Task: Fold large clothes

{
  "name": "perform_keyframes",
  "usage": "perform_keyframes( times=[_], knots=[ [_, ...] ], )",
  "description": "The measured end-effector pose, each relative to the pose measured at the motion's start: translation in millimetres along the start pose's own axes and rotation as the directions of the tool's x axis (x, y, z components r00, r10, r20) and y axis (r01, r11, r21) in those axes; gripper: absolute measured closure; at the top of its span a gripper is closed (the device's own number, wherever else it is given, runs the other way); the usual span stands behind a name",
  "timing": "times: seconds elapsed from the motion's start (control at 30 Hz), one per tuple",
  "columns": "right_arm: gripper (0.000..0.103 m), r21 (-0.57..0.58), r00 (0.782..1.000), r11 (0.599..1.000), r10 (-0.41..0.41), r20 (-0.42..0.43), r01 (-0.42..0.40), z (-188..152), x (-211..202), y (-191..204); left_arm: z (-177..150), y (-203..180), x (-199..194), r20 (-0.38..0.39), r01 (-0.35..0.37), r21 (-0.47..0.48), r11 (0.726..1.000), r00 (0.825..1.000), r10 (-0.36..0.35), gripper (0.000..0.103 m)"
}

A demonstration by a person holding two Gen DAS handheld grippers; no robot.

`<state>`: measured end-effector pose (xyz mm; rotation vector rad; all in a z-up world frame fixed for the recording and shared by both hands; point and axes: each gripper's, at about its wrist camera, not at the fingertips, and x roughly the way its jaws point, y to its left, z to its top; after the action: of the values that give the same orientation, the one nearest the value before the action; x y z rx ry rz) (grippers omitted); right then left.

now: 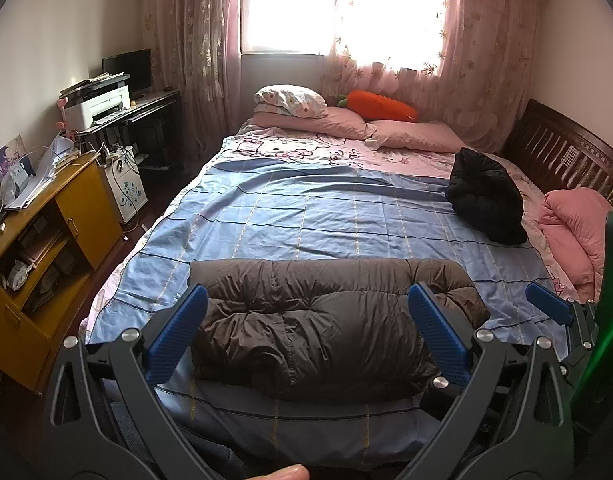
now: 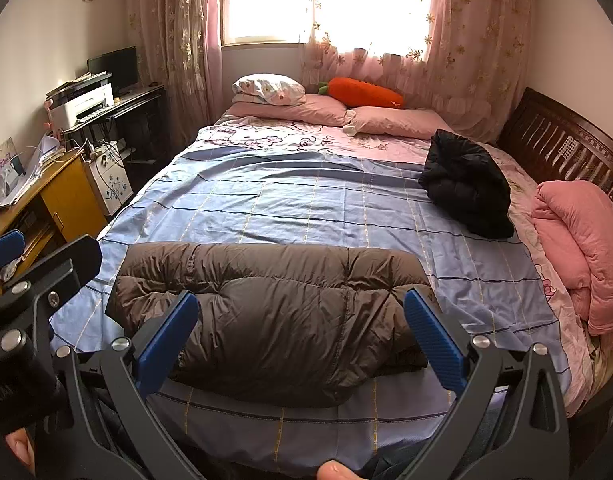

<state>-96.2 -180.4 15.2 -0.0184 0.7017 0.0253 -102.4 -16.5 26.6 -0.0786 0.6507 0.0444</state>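
Note:
A brown puffer jacket [image 1: 322,320] lies folded into a compact bundle on the blue checked bedspread [image 1: 306,216] near the bed's front edge; it also shows in the right wrist view [image 2: 274,320]. My left gripper [image 1: 306,300] is open and empty, held above the front of the jacket without touching it. My right gripper [image 2: 302,308] is open and empty, also held back above the jacket. A black jacket [image 1: 486,196] lies bunched at the right side of the bed, seen too in the right wrist view [image 2: 466,188].
A folded pink quilt [image 2: 578,248] sits at the bed's right edge by the dark wooden headboard [image 2: 566,148]. Pillows [image 1: 298,104] and an orange carrot plush [image 1: 378,106] lie at the far end. A yellow cabinet [image 1: 38,248] and a desk with a printer [image 1: 98,106] stand left.

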Motion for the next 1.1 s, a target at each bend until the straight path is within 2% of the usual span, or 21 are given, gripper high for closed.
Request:
perform_keyframes(
  times=[1.1],
  knots=[
    [0.001,-0.007,1.000,1.000,0.006,-0.005,-0.006,-1.9,1.5,-2.0,-0.7,6.6,-0.3,0.001,0.004,0.008,1.000,1.000,-0.004,0.002]
  ],
)
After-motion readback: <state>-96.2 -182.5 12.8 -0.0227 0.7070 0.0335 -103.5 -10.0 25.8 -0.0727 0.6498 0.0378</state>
